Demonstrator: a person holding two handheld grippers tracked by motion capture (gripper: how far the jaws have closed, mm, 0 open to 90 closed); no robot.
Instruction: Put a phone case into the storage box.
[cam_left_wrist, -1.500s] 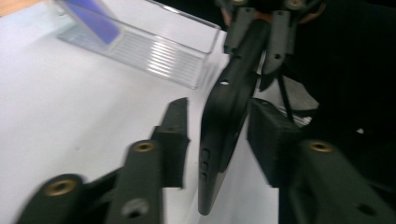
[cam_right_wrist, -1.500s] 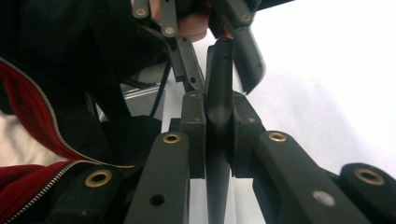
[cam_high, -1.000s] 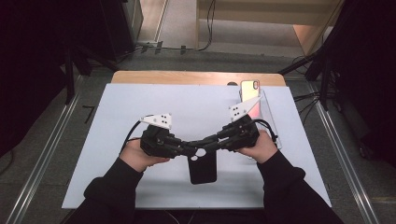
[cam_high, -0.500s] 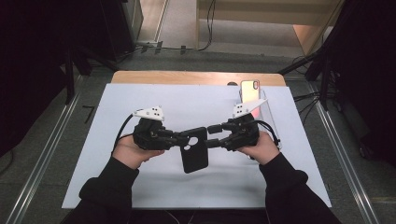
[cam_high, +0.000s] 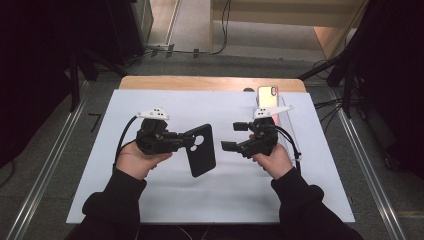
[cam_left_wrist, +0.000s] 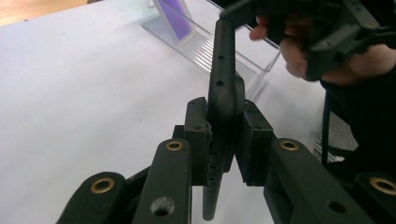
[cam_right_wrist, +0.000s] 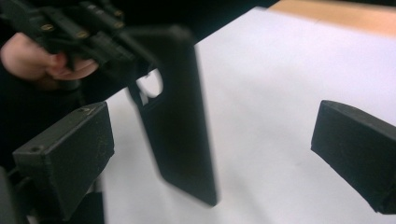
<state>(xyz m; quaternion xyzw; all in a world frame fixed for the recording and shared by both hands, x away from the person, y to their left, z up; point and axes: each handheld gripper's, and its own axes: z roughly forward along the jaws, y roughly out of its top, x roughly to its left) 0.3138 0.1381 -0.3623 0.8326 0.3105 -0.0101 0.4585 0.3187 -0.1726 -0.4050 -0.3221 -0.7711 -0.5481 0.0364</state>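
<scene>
The left gripper (cam_high: 192, 140) is clamped on the top edge of the black phone case (cam_high: 201, 151), which hangs above the white mat (cam_high: 100, 150) at about 9 o'clock from the right gripper (cam_high: 234, 136). The right gripper's jaws have just been opening and stand apart, empty. With only 1 narrow pinch, the case could pivot or slip; the phone (cam_high: 267, 96) on its clear stand (cam_high: 286, 125) at 1 o'clock blocks nothing.

Black phone case (cam_high: 201, 150) (white table (cam_high: 150, 107))

The left gripper (cam_left_wrist: 224, 140) clamped a black phone case (cam_left_wrist: 224, 98) edge-on between its pads; beyond it lay a clear plastic stand (cam_left_wrist: 205, 46) on the white table (cam_left_wrist: 70, 93); the right gripper (cam_left_wrist: 327, 28) hovered near the case's far end.
</scene>
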